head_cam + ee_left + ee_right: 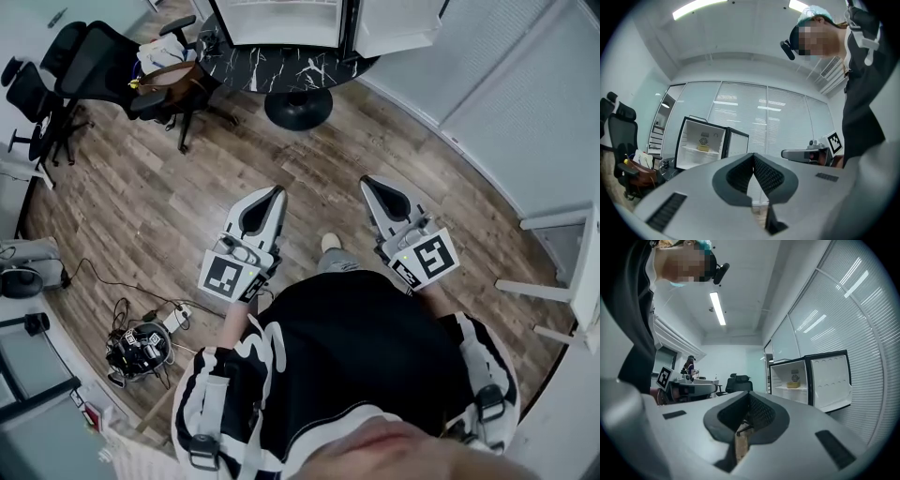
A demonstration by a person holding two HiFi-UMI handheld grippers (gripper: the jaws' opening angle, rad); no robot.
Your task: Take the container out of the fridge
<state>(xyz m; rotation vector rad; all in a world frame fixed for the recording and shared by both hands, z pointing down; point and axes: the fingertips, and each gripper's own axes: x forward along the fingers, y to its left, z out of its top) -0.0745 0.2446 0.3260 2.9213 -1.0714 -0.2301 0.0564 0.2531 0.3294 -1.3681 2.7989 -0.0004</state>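
Observation:
A small fridge [701, 143] stands open on a black marble table [281, 64], its door [829, 380] swung aside. On its upper shelf rests a shallow yellow container [703, 148], which also shows in the right gripper view [792, 385]. In the head view only the fridge's top [281, 21] shows, and the container is hidden. My left gripper [277, 191] and right gripper [366, 181] are held side by side over the wooden floor, well short of the fridge. The left gripper's jaws [753, 155] and the right gripper's jaws [749, 395] are both shut and hold nothing.
The table's round black base [298, 108] stands between me and the fridge. Black office chairs [94, 61] and a brown bag [173, 80] are at the left. Cables and a device [141, 347] lie on the floor. A white frame [562, 286] stands at the right.

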